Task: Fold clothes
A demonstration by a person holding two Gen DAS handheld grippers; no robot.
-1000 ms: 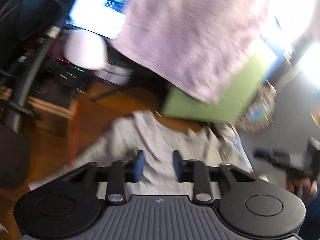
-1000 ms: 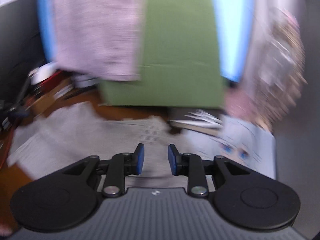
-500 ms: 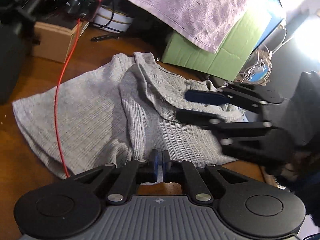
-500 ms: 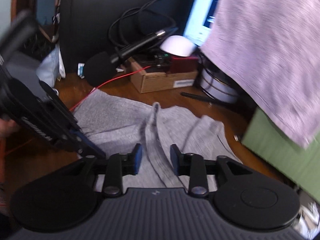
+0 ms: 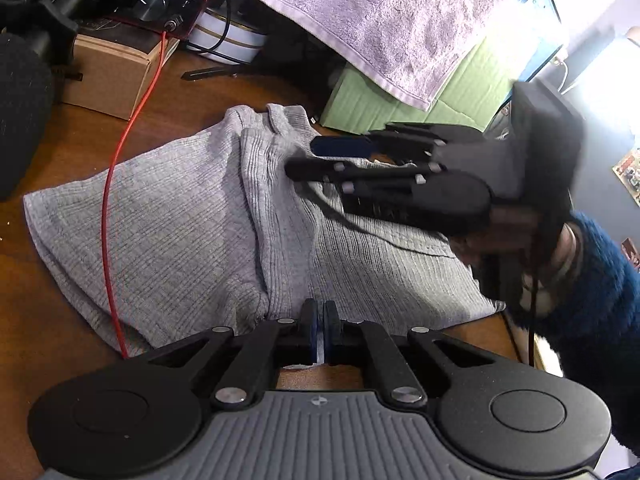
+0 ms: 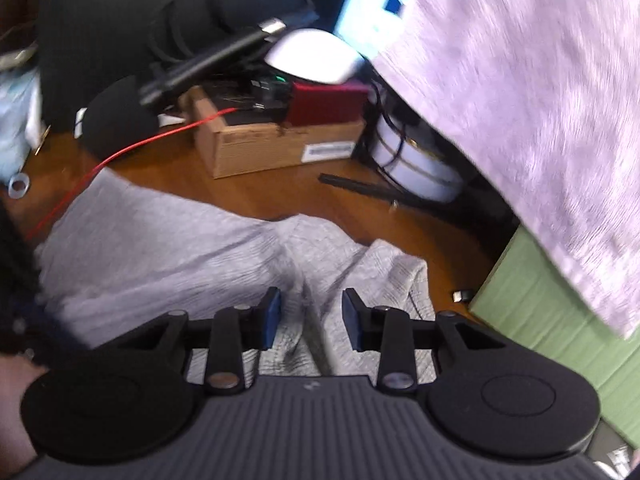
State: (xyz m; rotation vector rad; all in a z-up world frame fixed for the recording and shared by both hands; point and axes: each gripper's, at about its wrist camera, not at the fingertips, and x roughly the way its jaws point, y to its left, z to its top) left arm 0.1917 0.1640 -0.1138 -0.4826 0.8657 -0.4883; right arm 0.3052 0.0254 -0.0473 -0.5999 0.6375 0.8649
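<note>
L gripper (image 5: 319, 334) pinches the near hem of the grey top (image 5: 168, 232), whose length runs away from it; R gripper (image 6: 311, 314) hovers open over the top's far end.

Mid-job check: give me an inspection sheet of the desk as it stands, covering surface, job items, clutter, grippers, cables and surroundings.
Surface: brown wooden desk, mostly covered.
Job's things: grey ribbed knit garment lies rumpled on the desk, a raised fold running down its middle.
Clutter: cardboard box carrying a red audio unit; green cardboard box; white round tin.
Grippers: left gripper shut on the garment's near hem; right gripper open above the fold, holding nothing.
Cables: thin red cable crosses the garment's left part; black leads by the tin.
Surroundings: lilac towel hangs over the green box; bright monitor behind.
</note>
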